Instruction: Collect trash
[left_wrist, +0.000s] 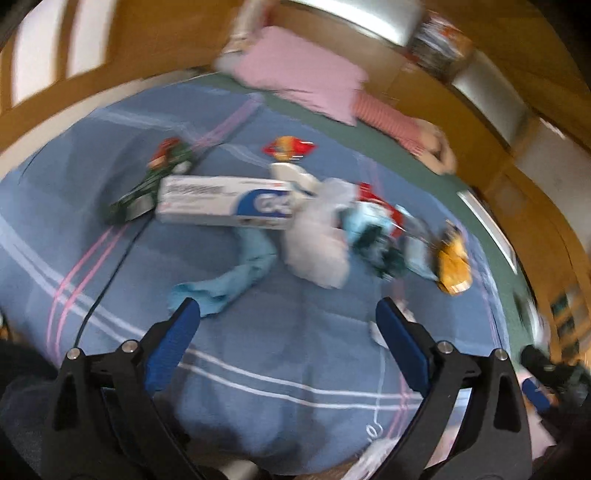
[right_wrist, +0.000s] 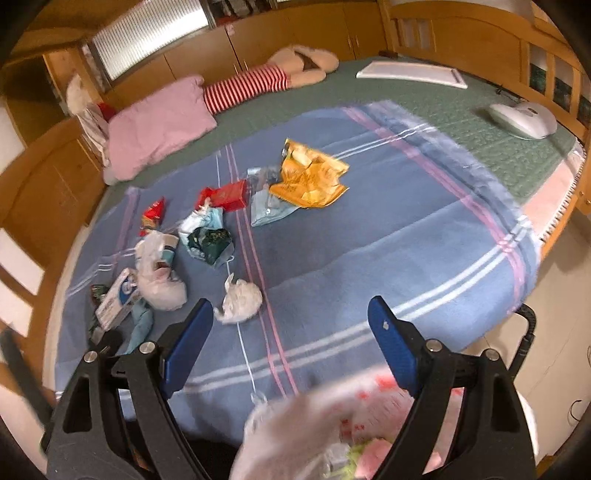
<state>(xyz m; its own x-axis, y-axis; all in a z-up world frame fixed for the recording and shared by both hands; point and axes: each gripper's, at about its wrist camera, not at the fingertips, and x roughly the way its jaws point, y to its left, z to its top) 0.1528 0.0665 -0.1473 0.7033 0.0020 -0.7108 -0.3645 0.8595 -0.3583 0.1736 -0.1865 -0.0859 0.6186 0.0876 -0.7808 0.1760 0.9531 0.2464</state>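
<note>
Below right claw (right_wrist: 290, 321), blurred plastic bag (right_wrist: 295, 435), cut off by frame

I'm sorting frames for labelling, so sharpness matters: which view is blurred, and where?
Left wrist view: motion-smeared throughout, the toothpaste box lettering barely legible, though the left gripper stays crisp. Right wrist view: mostly sharp, the orange wrapper clear; only the plastic bag at the bottom edge is blurred. Both bend straight lines, fisheye style.

You're over a blue blanket (right_wrist: 388, 236) striped white and pink, on a green bedspread (right_wrist: 461, 110). There's an orange-yellow wrapper (right_wrist: 310, 173), a red packet (right_wrist: 225, 195), a white-and-blue toothpaste box (left_wrist: 225, 201), a pink pillow (right_wrist: 159, 125), and your fingers' blue pads (right_wrist: 391, 347).
</note>
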